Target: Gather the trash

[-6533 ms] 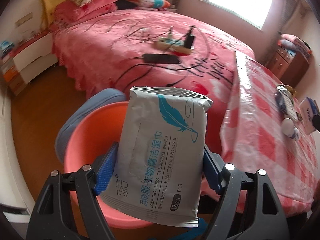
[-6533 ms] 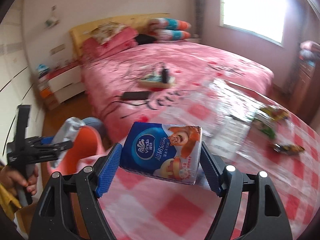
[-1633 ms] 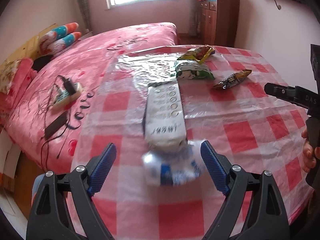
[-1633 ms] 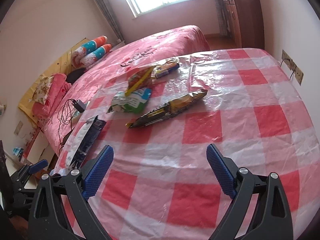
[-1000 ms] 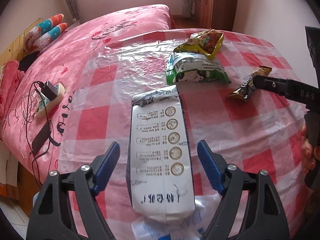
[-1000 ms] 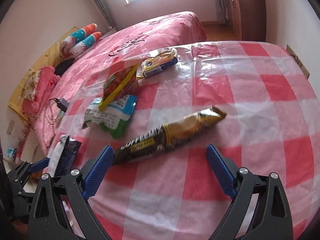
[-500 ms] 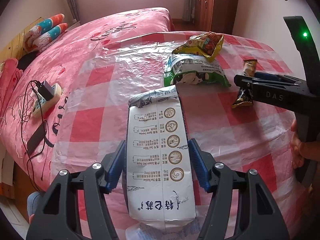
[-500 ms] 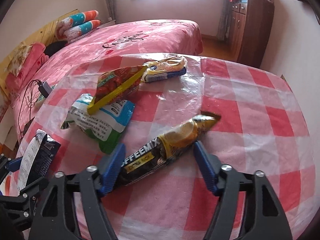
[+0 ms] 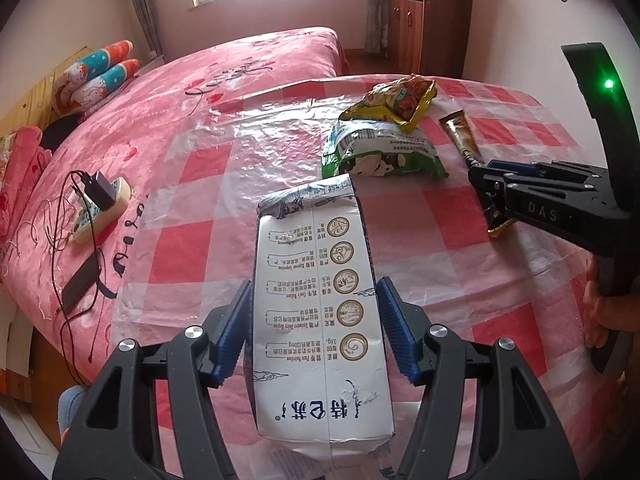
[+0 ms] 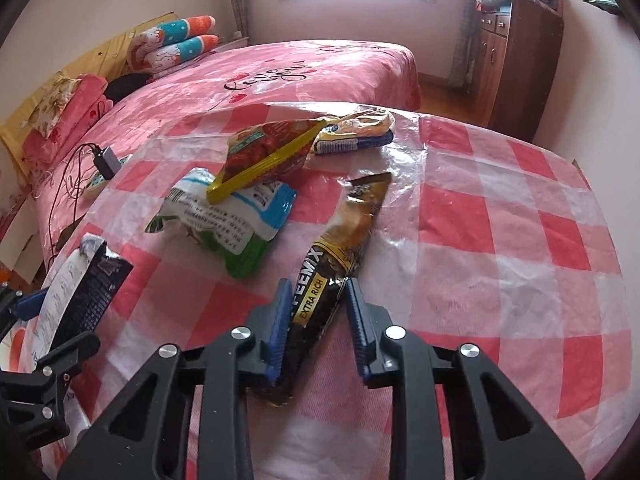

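While left gripper (image 9: 314,326) pinches white carton (image 9: 320,320) at table edge (image 9: 132,300), right gripper (image 10: 316,316), just closing, clamps coffee sachet (image 10: 340,240).

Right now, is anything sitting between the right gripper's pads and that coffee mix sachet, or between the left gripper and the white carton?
Nothing visible does. The right gripper, whose jaws have just been closing, has the coffee mix sachet directly between its pads. The left gripper clamps the white carton just as directly. The green snack bag lies apart from both.

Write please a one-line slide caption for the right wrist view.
Right gripper, jaws just closing, pinches the coffee-mix sachet on the checked tablecloth, with other snack wrappers beyond.
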The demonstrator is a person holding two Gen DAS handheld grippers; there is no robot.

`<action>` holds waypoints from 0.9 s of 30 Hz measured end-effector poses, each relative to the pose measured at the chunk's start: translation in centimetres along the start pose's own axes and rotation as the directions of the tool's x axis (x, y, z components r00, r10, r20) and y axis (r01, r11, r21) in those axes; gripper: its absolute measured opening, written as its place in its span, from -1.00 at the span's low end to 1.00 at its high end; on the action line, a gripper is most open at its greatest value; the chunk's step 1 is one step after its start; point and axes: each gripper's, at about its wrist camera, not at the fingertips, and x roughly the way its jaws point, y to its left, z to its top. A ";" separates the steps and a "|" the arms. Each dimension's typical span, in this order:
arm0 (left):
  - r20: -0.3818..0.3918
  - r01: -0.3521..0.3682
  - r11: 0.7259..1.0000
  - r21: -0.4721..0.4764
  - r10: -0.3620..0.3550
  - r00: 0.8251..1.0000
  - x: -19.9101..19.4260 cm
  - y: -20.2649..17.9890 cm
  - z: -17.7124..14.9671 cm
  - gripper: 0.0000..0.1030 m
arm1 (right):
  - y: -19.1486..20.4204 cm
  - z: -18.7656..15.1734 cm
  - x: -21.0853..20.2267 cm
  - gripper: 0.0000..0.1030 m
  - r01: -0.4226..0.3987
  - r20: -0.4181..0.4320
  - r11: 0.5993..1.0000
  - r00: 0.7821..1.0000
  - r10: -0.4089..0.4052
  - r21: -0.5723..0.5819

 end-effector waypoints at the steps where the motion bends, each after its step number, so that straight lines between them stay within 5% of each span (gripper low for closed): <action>1: 0.005 0.002 1.000 0.001 -0.002 1.000 -0.2 -0.1 0.0 0.22 | -0.1 -0.1 -0.1 -0.47 -0.005 0.000 1.000 1.000 0.005 0.001; 27: 0.101 0.040 0.999 0.005 -0.041 0.994 -5.9 -0.5 -1.7 0.22 | 1.4 -4.8 -7.6 -0.57 -0.077 0.096 0.996 0.993 0.073 0.035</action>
